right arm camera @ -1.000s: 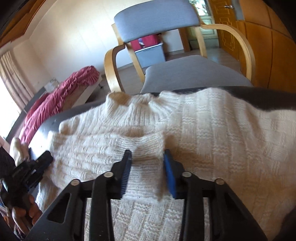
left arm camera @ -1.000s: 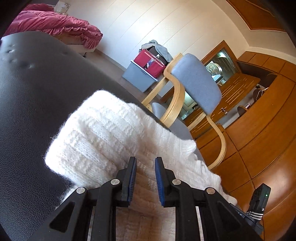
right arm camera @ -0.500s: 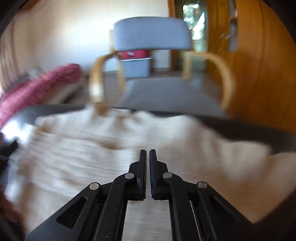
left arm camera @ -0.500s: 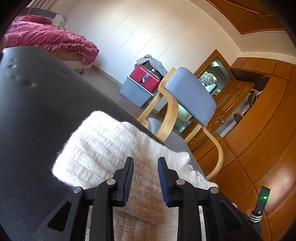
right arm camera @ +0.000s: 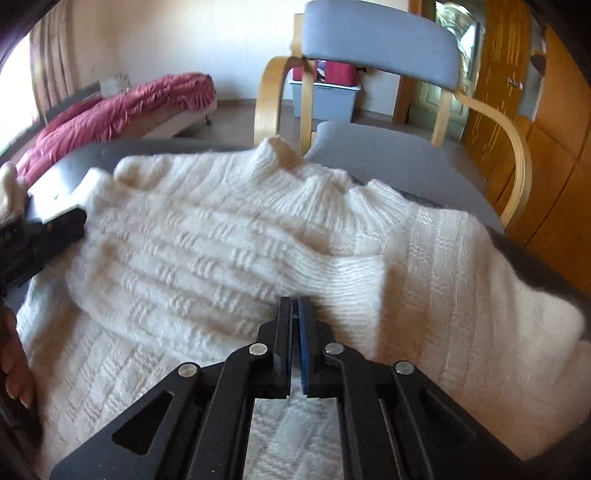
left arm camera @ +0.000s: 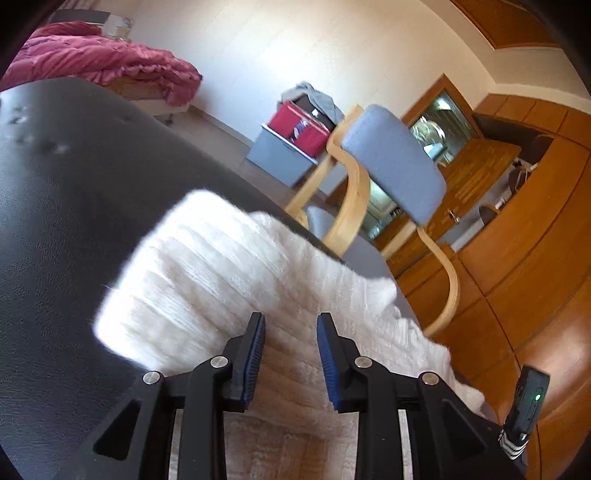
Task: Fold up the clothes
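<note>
White sweater (right arm camera: pixel 229 236) lies flat, collar toward grey chair (right arm camera: pixel 380 33).

text: none legible | labels: none | signs: none

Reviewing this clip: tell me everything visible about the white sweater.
The sweater is a cream, fuzzy, chunky knit with a basket-weave texture, ribbed collar and ribbed cuff. It lies flat on a black padded surface, collar toward the chair. One sleeve is folded across the chest. The right hand-held gripper is shut at that sleeve's cuff; whether it pinches knit is unclear. The left hand-held gripper, open, hovers over the other edge.
</note>
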### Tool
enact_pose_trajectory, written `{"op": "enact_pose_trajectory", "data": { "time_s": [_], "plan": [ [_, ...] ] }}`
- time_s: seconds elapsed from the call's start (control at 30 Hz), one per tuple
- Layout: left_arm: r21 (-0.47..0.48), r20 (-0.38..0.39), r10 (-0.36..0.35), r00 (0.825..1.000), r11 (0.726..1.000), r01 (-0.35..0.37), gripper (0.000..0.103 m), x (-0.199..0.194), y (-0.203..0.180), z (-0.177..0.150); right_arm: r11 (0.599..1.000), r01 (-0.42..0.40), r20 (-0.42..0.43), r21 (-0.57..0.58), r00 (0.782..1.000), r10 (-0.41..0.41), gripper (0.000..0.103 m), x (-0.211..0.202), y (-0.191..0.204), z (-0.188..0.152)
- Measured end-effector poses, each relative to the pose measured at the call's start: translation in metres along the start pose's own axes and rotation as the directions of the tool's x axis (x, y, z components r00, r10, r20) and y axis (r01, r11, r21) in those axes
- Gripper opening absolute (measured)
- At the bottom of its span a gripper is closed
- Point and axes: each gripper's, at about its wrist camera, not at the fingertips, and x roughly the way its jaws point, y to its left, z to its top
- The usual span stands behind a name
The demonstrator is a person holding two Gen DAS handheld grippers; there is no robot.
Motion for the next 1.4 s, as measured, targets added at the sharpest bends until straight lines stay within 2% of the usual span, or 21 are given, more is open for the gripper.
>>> {"op": "enact_pose_trajectory", "data": {
  "time_s": [0.07,0.1,0.2,0.27,0.37,0.43,0.47,0.53,0.57,0.63,0.67,0.8,0.83,0.9,0.93,1.03,1.1,1.17,1.27,1.33,1.4],
  "plan": [
    [-0.005,0.089,0.059,0.994,0.998,-0.059,0.028,-0.019,0.005,0.009,1.0,0.004,0.0,0.01,1.0,-0.004,0.0,0.0,-0.005,-0.001],
    [-0.011,0.141,0.097,0.985,0.995,-0.096,0.028,-0.029,0.01,0.013,1.0,0.015,0.001,0.008,1.0,-0.015,0.0,-0.001,-0.005,-0.001],
    [-0.059,0.238,0.222,0.945,0.975,-0.214,0.028,-0.048,0.028,0.022,0.994,0.106,0.022,-0.039,0.994,-0.105,0.0,-0.003,0.001,-0.002],
    [-0.106,0.207,0.283,0.936,0.958,-0.266,0.028,-0.046,0.039,0.031,0.99,0.13,0.032,-0.046,0.991,-0.129,0.0,-0.004,0.001,-0.002],
    [-0.087,0.094,0.282,0.955,0.958,-0.275,0.028,-0.026,0.04,0.042,0.995,0.098,0.021,-0.032,0.995,-0.097,0.0,-0.002,0.0,-0.002],
    [0.015,0.081,0.274,0.958,0.961,-0.276,0.028,-0.015,0.025,0.04,0.996,0.087,0.021,-0.031,0.996,-0.087,0.001,-0.002,0.001,-0.001],
    [0.117,0.099,0.272,0.957,0.952,-0.282,0.029,-0.01,0.011,0.034,0.996,0.085,0.02,-0.031,0.996,-0.084,0.001,-0.002,0.002,-0.001],
    [0.301,0.103,0.271,0.957,0.909,-0.289,0.029,0.004,-0.012,0.023,0.996,0.082,0.018,-0.03,0.997,-0.081,0.001,-0.001,0.002,0.001],
    [0.342,0.044,0.296,0.954,0.893,-0.293,0.029,0.017,-0.014,0.021,0.996,0.082,0.017,-0.03,0.997,-0.082,0.001,0.0,0.003,0.002],
    [0.352,-0.06,0.346,0.936,0.885,-0.304,0.03,0.039,-0.006,0.023,0.996,0.082,0.014,-0.028,0.997,-0.082,0.0,0.002,0.004,0.004],
    [0.322,-0.078,0.339,0.938,0.899,-0.298,0.03,0.041,0.002,0.027,0.996,0.083,0.012,-0.026,0.997,-0.083,0.0,0.003,0.004,0.005],
    [0.3,-0.082,0.353,0.932,0.901,-0.315,0.029,0.037,0.018,0.037,0.997,0.075,0.011,-0.013,0.997,-0.074,0.0,0.003,0.002,0.006],
    [0.314,-0.08,0.379,0.922,0.888,-0.337,0.029,0.036,0.019,0.041,0.997,0.071,0.011,-0.01,0.997,-0.071,0.0,0.003,0.001,0.006],
    [0.344,-0.052,0.472,0.88,0.836,-0.428,0.029,0.028,0.023,0.046,0.998,0.065,0.012,-0.006,0.998,-0.065,0.0,0.003,0.001,0.006],
    [0.326,-0.054,0.46,0.886,0.847,-0.42,0.029,0.022,0.024,0.05,0.998,0.062,0.012,-0.003,0.998,-0.061,0.0,0.003,0.0,0.006],
    [0.25,-0.077,0.336,0.939,0.918,-0.308,0.029,0.007,0.017,0.054,0.999,0.052,0.013,0.004,0.999,-0.052,0.0,0.003,-0.001,0.006],
    [0.258,-0.11,0.263,0.959,0.939,-0.228,0.029,0.008,0.001,0.05,0.999,0.045,0.013,0.008,0.999,-0.045,0.0,0.003,-0.001,0.006],
    [0.302,-0.147,0.226,0.963,0.937,-0.173,0.029,0.019,-0.014,0.042,0.999,0.039,0.014,0.013,0.999,-0.039,0.0,0.003,-0.002,0.005],
    [0.392,-0.184,0.246,0.952,0.906,-0.158,0.029,0.053,-0.034,0.027,0.999,0.032,0.015,0.019,0.999,-0.032,0.0,0.003,-0.002,0.005],
    [0.427,-0.174,0.271,0.947,0.887,-0.176,0.029,0.066,-0.036,0.022,0.999,0.03,0.015,0.02,0.999,-0.03,0.0,0.004,-0.002,0.005],
    [0.444,-0.142,0.268,0.953,0.878,-0.181,0.031,0.071,-0.032,0.023,0.999,0.025,0.015,0.026,1.0,-0.025,0.0,0.004,-0.002,0.005]
  ]
}}
